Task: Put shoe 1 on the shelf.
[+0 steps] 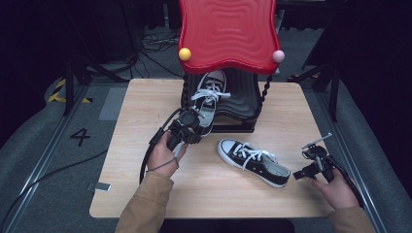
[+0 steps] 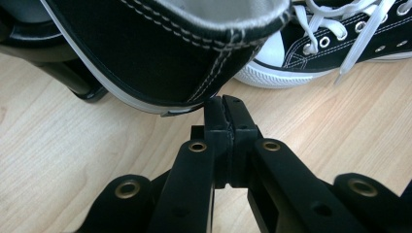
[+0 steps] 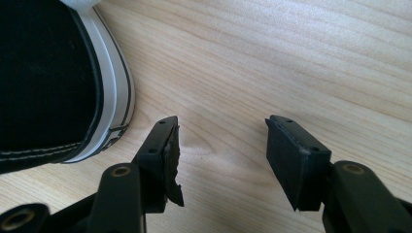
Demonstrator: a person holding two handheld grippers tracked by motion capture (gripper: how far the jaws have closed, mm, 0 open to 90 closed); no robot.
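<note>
A black sneaker with white laces [image 1: 210, 92] lies toe-first on the black lower tier [image 1: 240, 104] of a red-topped rack [image 1: 226, 29], its heel [image 2: 145, 53] hanging over the front edge. My left gripper [image 1: 194, 124] [image 2: 224, 104] is shut, jaws pressed flat together. Its tips touch the bottom of that heel, and I see nothing between them. The matching sneaker [image 1: 252, 162] [image 2: 340, 39] [image 3: 43, 82] lies on the table, toe toward the rack. My right gripper [image 1: 303, 172] [image 3: 221, 141] is open just behind its heel, with bare wood between the jaws.
The wooden table [image 1: 145, 194] has free room at the left and along the front edge. The rack stands at the back centre on twisted black posts [image 1: 187, 90], with yellow [image 1: 184, 54] and pink [image 1: 278, 56] balls at its red corners. Cables trail across the grey floor [image 1: 43, 165].
</note>
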